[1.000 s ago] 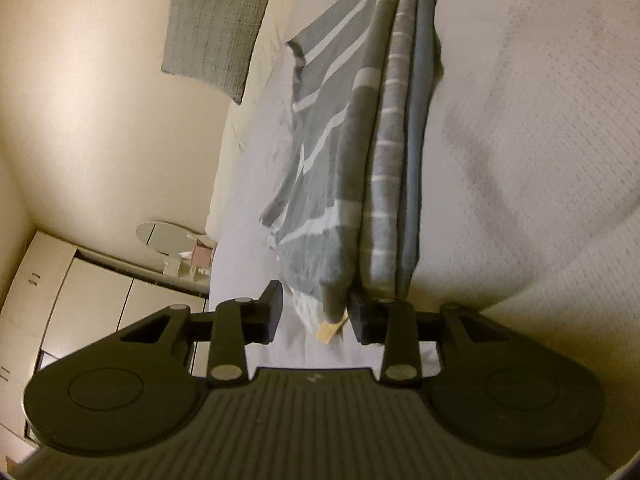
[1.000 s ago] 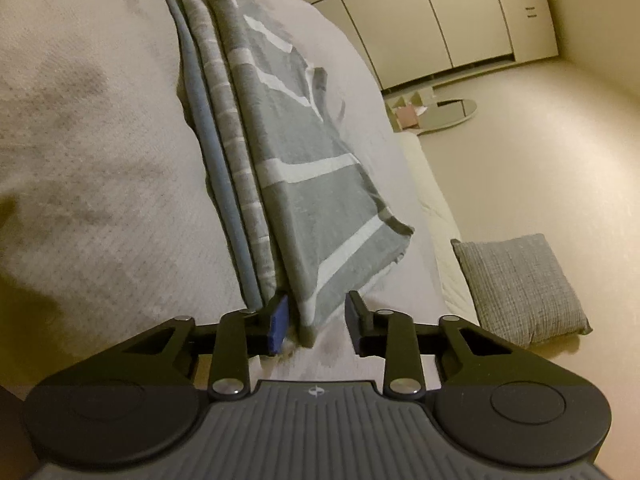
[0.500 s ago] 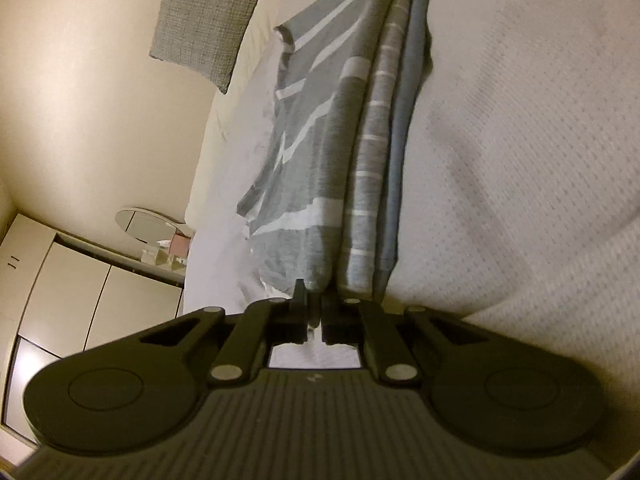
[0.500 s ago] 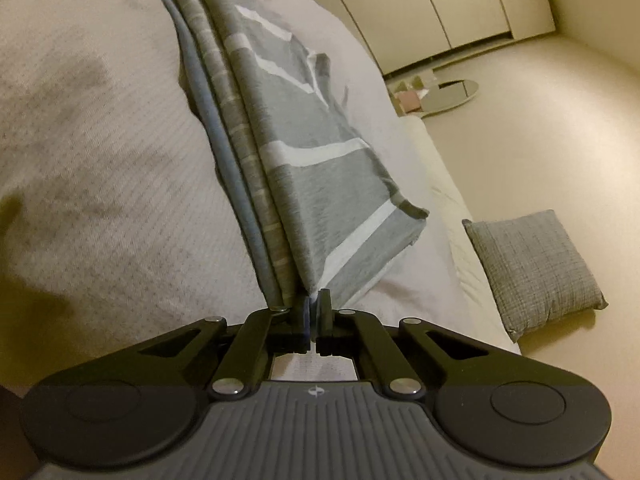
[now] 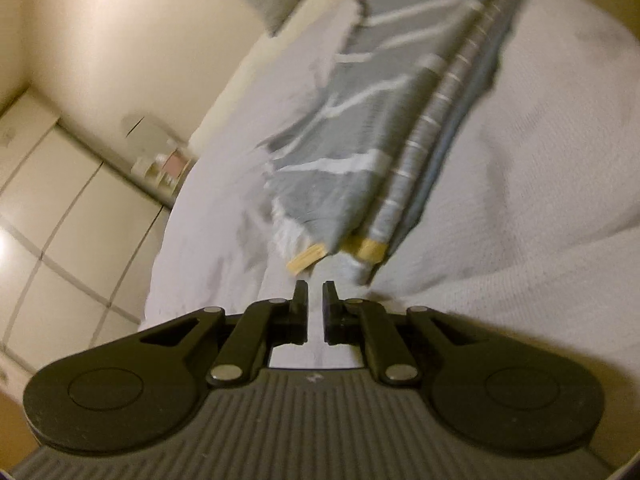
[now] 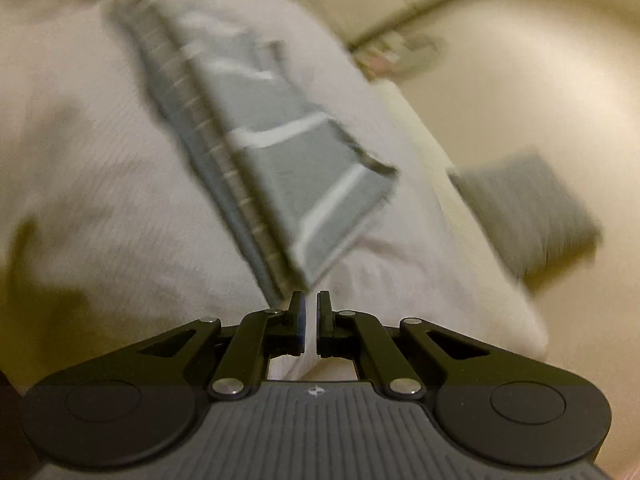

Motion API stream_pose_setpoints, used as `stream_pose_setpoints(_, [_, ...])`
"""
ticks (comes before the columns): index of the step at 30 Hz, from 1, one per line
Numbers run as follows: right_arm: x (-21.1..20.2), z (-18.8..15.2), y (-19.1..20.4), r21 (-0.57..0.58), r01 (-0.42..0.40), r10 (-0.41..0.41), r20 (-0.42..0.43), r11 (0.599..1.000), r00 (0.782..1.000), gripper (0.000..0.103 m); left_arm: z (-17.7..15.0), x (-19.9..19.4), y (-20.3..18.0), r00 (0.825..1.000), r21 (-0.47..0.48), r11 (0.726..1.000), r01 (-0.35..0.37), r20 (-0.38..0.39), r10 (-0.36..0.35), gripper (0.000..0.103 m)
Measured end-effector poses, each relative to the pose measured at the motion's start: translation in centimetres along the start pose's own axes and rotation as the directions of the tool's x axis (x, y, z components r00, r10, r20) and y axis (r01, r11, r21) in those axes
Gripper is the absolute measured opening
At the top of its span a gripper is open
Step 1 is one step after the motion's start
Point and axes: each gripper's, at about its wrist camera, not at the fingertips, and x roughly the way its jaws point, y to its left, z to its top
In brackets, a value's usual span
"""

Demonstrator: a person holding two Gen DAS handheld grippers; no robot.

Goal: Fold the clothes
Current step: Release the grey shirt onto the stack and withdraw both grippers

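Left wrist view shows our left gripper (image 5: 315, 286) nearly closed on nothing, backed off the striped garment (image 5: 344, 152), which half a second ago it pinched. Our right gripper (image 6: 311, 298) likewise (both views blurred). Garment lies lengthwise-folded on the bed (image 5: 540, 168).

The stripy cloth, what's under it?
The stripy cloth lies folded on a white blanket that shows all around it. Anything directly beneath the cloth is covered. Both grippers sit just off its ends, jaws nearly closed, holding nothing.
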Motion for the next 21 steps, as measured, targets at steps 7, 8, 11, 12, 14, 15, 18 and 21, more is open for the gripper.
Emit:
stream_pose_setpoints(7, [-2.2, 1.0, -2.1, 0.537, -0.254, 0.259, 0.068, 0.804, 0.964, 0.013, 1.7, -3.1, 0.1, 0.994, -0.263, 0.959, 0.111, 0.027, -0.107, 0.019])
stream_pose_setpoints(8, [-2.0, 1.2, -2.0, 0.581, -0.276, 0.287, 0.076, 0.766, 0.955, 0.013, 2.1, -3.1, -0.2, 0.99, -0.293, 0.945, 0.141, 0.024, -0.14, 0.02])
stream_pose_setpoints(11, [-1.8, 1.0, -1.1, 0.685, -0.308, 0.35, 0.083, 0.66, 0.933, 0.018, 3.3, -1.8, -1.6, 0.978, -0.344, 0.92, 0.191, -0.02, -0.21, 0.015])
stream_pose_setpoints(12, [-1.7, 1.0, -0.8, 0.716, -0.316, 0.37, 0.087, 0.622, 0.925, 0.02, 3.3, -1.6, -1.9, 0.977, -0.364, 0.913, 0.184, -0.034, -0.21, 0.015])
stream_pose_setpoints(14, [-1.6, 0.9, -0.2, 0.751, -0.321, 0.397, 0.086, 0.578, 0.914, 0.021, 3.4, -1.3, -1.9, 0.976, -0.407, 0.897, 0.172, -0.055, -0.212, 0.015])
stream_pose_setpoints(15, [-1.7, 0.9, -0.2, 0.756, -0.317, 0.396, 0.084, 0.573, 0.915, 0.021, 3.4, -1.2, -1.7, 0.975, -0.431, 0.887, 0.167, -0.062, -0.214, 0.015])
stream_pose_setpoints(18, [-2.2, 0.6, -1.3, 0.808, -0.298, 0.376, 0.103, 0.509, 0.921, 0.028, 3.6, -1.7, -0.1, 0.973, -0.548, 0.822, 0.155, -0.057, -0.222, 0.023])
stream_pose_setpoints(21, [-2.0, 0.6, -1.4, 0.831, -0.288, 0.372, 0.107, 0.476, 0.922, 0.041, 3.4, -2.1, 0.6, 0.967, -0.642, 0.748, 0.168, -0.04, -0.252, 0.031])
